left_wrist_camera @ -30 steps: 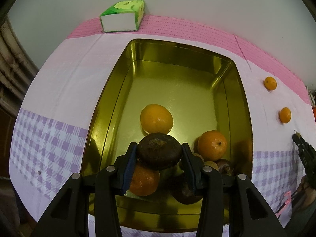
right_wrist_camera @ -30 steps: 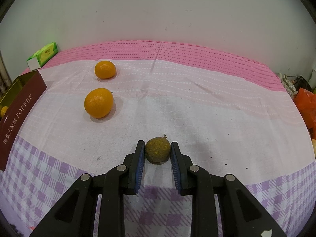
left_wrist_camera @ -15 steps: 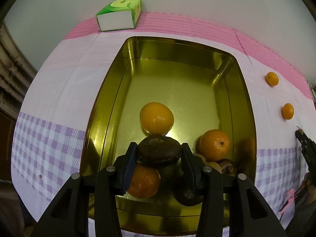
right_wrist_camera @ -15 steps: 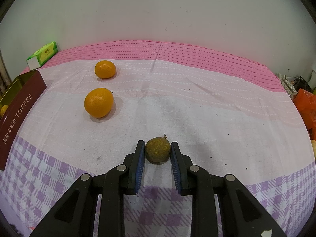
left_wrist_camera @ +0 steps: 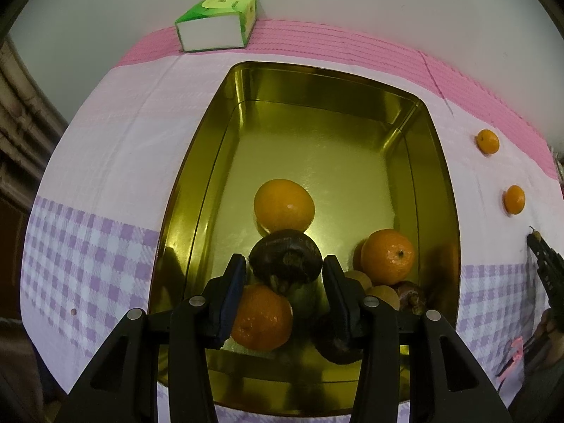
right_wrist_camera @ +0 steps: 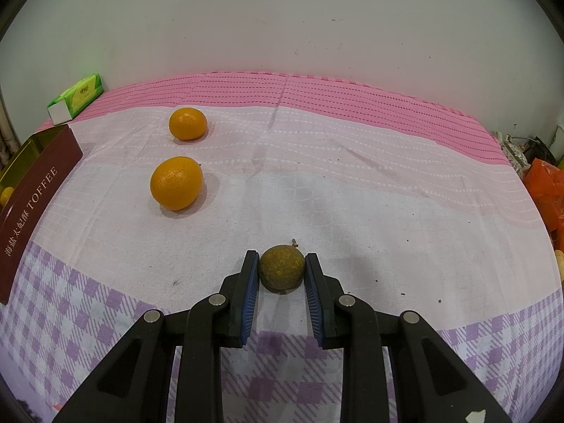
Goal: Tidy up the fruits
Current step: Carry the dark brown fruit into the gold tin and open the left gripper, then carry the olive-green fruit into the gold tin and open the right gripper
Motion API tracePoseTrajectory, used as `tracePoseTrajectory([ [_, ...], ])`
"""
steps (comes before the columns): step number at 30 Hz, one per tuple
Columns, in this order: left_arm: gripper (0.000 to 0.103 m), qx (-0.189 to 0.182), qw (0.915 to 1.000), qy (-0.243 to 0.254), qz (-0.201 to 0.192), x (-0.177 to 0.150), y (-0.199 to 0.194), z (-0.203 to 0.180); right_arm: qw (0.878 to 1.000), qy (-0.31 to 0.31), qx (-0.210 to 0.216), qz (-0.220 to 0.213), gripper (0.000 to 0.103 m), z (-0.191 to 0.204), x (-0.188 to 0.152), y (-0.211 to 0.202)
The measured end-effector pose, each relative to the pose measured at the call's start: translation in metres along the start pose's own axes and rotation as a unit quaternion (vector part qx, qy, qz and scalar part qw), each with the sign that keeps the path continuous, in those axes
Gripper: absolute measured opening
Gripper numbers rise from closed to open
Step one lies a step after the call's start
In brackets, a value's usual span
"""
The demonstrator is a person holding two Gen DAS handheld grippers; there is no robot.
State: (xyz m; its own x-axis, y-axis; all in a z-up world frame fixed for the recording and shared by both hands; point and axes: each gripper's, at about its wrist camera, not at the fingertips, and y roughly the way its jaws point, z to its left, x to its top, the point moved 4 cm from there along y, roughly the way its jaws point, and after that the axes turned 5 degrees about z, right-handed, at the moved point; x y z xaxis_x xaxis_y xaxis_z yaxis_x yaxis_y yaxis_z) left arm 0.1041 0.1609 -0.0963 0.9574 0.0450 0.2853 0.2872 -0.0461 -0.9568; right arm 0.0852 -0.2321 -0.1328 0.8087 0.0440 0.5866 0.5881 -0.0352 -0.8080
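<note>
With several oranges already in the gold tin (left_wrist_camera: pixel 218 162), the left claw (left_wrist_camera: pixel 283 278) clamps a dark fruit (left_wrist_camera: pixel 285 259) above them, the right claw (right_wrist_camera: pixel 281 282) clamps a brown-green fruit (right_wrist_camera: pixel 281 267) on the worktop (right_wrist_camera: pixel 352 194), and two oranges (right_wrist_camera: pixel 176 183) remain outside.

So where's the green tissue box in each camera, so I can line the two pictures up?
Left wrist view: the green tissue box sits at top centre-left, on the pink band against the wall, just beyond the gold tin.
Right wrist view: the same box is far left, upper-middle, beyond the tin's near corner.
Shared landmark: the two loose oranges on the cloth.
</note>
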Motion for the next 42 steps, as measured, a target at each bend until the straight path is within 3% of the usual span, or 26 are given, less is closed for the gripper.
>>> tracePoseTrajectory([
  [16, 0.054, 0.011, 0.9990, -0.011, -0.041, -0.014, -0.036, 0.029, 1.000, 0.001, -0.002, 0.000, 0.025, -0.001, 0.000, 0.000],
  [20, 0.054, -0.011, 0.9988, -0.019, -0.044, -0.020, -0.042, 0.040, 1.000, 0.006, -0.002, 0.000, 0.025, -0.002, 0.000, 0.000],
  [28, 0.064, 0.003, 0.9965, 0.006, -0.083, -0.026, -0.067, 0.040, 1.000, 0.008, -0.003, 0.001, 0.025, -0.001, -0.001, 0.000],
  [42, 0.074, 0.027, 0.9957, -0.024, -0.085, -0.028, -0.064, 0.061, 1.000, 0.002, -0.017, 0.008, 0.023, 0.005, 0.000, -0.002],
])
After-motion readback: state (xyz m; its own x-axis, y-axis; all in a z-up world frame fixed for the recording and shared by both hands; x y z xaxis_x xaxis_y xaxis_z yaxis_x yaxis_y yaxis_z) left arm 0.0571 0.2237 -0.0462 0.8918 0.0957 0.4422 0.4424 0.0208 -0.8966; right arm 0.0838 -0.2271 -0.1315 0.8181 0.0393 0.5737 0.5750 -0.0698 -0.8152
